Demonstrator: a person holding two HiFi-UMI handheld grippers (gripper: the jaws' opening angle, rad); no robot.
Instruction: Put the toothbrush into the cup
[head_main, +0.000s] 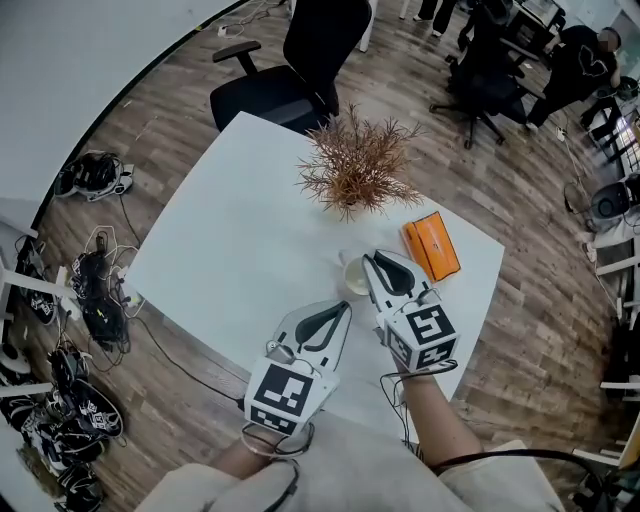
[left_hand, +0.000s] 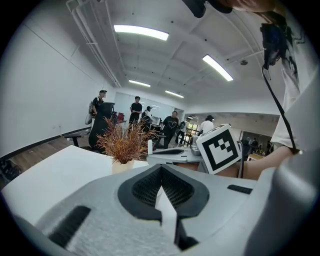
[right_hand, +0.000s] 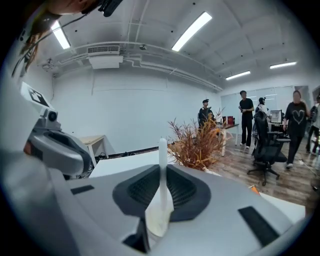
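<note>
White table (head_main: 230, 230), cup (head_main: 352, 277) between plant (head_main: 355, 165) and near edge, right claw (head_main: 369, 260) clamping toothbrush (right_hand: 162, 160) beside it, left claw (head_main: 346, 306) closed.

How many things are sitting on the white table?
3. A dried plant near the far side, an orange box by the right edge, and a cup partly hidden by the right gripper. Something small could hide under it.

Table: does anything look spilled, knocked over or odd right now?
Nothing stands out. The cup stands upright beside the dried plant, the orange box lies flat, and the right tool grips the toothbrush.
</note>
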